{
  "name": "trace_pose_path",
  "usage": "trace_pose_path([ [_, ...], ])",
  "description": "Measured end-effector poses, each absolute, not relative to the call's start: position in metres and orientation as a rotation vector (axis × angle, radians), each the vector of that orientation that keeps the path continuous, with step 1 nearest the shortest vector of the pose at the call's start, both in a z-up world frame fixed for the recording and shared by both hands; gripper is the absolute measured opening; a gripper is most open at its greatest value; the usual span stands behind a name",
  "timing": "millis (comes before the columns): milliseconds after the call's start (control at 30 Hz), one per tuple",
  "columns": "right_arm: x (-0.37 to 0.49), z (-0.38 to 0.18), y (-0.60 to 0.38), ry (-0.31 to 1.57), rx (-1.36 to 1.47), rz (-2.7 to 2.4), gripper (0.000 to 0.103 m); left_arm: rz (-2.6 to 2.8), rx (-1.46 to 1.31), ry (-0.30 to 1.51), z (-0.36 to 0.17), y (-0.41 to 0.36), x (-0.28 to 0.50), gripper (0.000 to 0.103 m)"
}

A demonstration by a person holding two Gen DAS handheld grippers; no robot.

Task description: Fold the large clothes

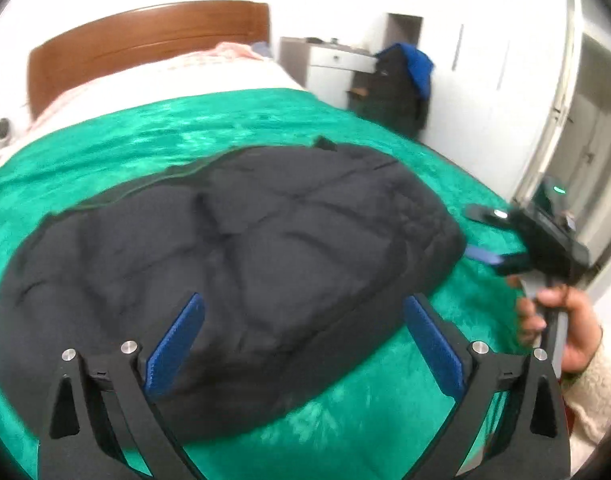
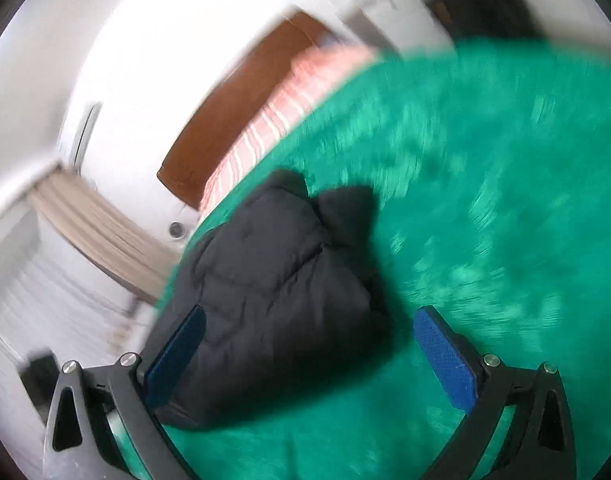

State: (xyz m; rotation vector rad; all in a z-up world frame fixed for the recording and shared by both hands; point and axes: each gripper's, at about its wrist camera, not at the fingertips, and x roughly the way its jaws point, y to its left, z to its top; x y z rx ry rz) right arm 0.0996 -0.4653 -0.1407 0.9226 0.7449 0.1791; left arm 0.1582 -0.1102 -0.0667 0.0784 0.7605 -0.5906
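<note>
A black quilted puffer jacket [image 1: 233,264] lies folded into a compact bundle on a green fleece blanket [image 1: 125,136] that covers the bed. My left gripper [image 1: 303,308] is open and empty, just above the jacket's near edge. My right gripper [image 1: 481,236] shows in the left wrist view at the jacket's right end, open, held by a hand [image 1: 561,328]. In the blurred right wrist view the jacket [image 2: 273,292] lies between and beyond the open right gripper [image 2: 309,322], over the blanket [image 2: 485,200].
A wooden headboard [image 1: 145,40] and pink striped bedding [image 1: 225,54] are at the bed's far end. A white nightstand [image 1: 337,68] and a dark chair with blue clothing [image 1: 401,80] stand to the right. White wardrobe doors [image 1: 485,60] line the wall.
</note>
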Motion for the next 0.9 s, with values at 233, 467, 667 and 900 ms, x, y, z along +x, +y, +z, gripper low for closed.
trace_pose_path([
  [233, 0.162, -0.178, -0.443, 0.876, 1.163, 0.385, 0.068, -0.666, 0.14, 0.93, -0.134, -0.13, 0.194, 0.102],
  [467, 0.157, -0.024, -0.345, 0.722, 0.619, 0.368, 0.04, -0.659, -0.176, 0.928, -0.078, -0.034, 0.191, 0.096],
  [667, 0.151, 0.055, -0.141, 0.611, -0.048, 0.414, 0.04, -0.366, -0.349, 0.77, -0.024, 0.148, 0.166, 0.097],
  [900, 0.119, -0.043, 0.085, 0.542, -0.711, 0.495, 0.042, -0.101, -0.54, 0.723, -0.029, 0.283, 0.145, 0.097],
])
